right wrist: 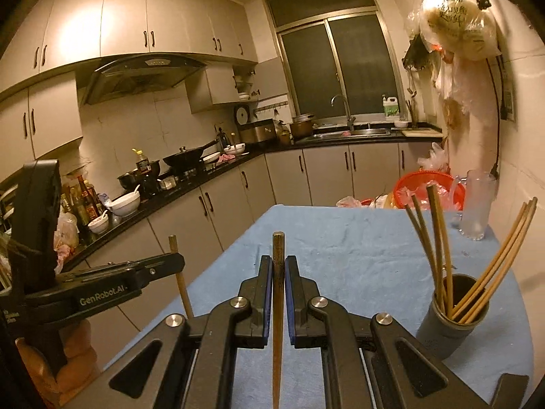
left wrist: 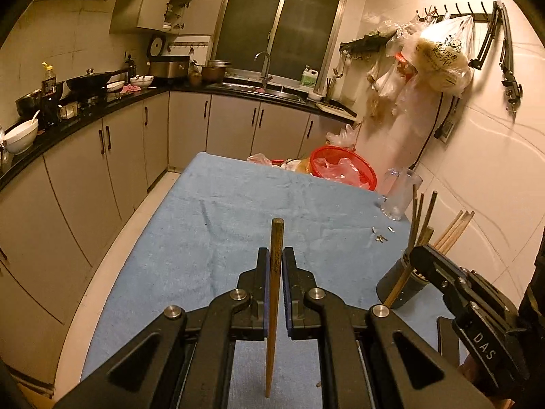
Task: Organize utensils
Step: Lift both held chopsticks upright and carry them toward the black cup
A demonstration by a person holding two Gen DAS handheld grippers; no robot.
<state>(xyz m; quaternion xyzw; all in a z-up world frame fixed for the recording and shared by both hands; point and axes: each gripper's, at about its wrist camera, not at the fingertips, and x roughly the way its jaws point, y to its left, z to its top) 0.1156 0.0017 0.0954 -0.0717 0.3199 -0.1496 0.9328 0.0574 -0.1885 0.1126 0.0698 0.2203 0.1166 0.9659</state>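
**Kid:** Chopsticks! Each hand is holding one. The left tongs (left wrist: 276, 266) are pinching a light brown chopstick (left wrist: 275, 272), and it is standing almost straight up between the pads.

**Grown-up:** Yes, and the right tongs (right wrist: 278, 272) are pinching a darker chopstick (right wrist: 278, 289) the same way. Both pairs of tongs are pressing tight on their sticks, up above the blue cloth (left wrist: 211, 211) on the table.

**Kid:** Where are the other ones sitting?

**Grown-up:** They are leaning in the grey cup (right wrist: 449, 320) near the right edge of the table. Some are dark and some are pale, all fanning out at the top.

**Kid:** Is a chopstick hard to hold?

**Grown-up:** I am thinking it is very light and stiff, so it is not bending. But it is thin and smooth, so it may be twisting or slipping if the pinch is weak.

**Kid:** So where are you grabbing it?

**Grown-up:** Near the thick end, like now, with the thin end hanging below. That way the tip is going into the cup first.

**Kid:** What about the glass jug (right wrist: 477, 204)?

**Grown-up:** It is standing behind the cup, near the red basket (right wrist: 422, 184). I would be keeping well away from it, because glass is breaking easily.
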